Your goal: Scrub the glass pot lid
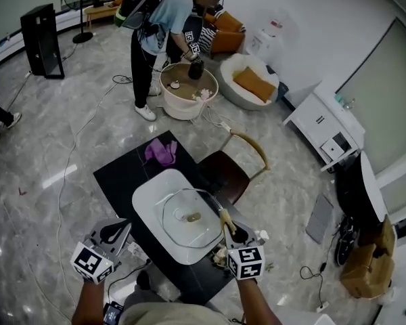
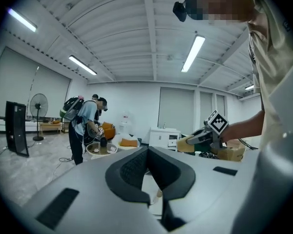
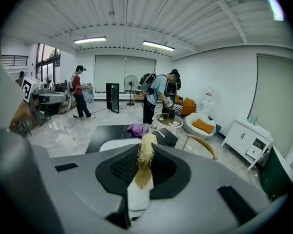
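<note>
On tray (image 1: 149, 202), glass lid (image 1: 189, 217), right tool (image 3: 142, 172) seemingly clamping brush (image 3: 146, 150)

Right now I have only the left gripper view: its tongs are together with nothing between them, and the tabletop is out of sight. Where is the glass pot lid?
Observer: The head view shows the glass pot lid lying on a white tray on the black table.
Reviewer: Does the right gripper hold anything?
Observer: Yes. In the right gripper view its tongs are shut on a brush with a white handle and yellowish bristles.
Reviewer: Is the brush on the lid?
Observer: In the head view the bristles are at the lid's right edge. I cannot tell whether they touch it.
</note>
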`<state>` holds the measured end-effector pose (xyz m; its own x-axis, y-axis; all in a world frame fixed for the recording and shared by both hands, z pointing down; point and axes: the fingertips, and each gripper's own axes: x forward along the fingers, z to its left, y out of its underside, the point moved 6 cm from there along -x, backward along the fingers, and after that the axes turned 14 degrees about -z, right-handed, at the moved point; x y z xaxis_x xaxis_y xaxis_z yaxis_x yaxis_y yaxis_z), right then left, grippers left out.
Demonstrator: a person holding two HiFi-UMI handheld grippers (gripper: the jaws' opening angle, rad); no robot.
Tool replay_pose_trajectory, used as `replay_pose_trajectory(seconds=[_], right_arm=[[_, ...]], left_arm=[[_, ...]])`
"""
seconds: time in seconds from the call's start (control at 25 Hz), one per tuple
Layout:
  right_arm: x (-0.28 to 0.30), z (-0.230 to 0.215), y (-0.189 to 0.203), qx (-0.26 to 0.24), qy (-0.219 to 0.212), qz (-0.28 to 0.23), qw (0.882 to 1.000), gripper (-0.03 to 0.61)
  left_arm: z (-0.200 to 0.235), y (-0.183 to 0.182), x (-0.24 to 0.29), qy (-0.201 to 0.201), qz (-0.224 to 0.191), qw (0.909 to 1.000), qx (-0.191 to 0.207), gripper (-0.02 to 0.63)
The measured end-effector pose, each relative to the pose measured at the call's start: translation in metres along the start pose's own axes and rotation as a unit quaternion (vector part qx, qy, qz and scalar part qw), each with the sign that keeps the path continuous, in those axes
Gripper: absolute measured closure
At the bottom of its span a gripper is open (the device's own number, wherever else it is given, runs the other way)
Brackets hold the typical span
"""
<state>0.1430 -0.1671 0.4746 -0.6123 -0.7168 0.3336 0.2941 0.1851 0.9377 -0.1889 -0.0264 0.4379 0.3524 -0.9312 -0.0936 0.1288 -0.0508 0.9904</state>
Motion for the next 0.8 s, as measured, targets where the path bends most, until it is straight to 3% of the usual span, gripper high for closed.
replay_pose_trajectory(seconds=[0.4, 0.8], right_arm=[[0.114, -0.033, 0.081, -0.06, 0.005, 0.068, 0.996, 0.531], [0.193, -0.016, 0.148, -0.132, 0.013, 0.126, 0.983, 0.531]], left_arm=[[-0.003, 0.06, -0.025, -0.076, 0.041, 0.9957, -0.032, 0.598], [0.012, 0.107, -0.045, -0.113, 0.048, 0.9904, -0.063, 0.598]])
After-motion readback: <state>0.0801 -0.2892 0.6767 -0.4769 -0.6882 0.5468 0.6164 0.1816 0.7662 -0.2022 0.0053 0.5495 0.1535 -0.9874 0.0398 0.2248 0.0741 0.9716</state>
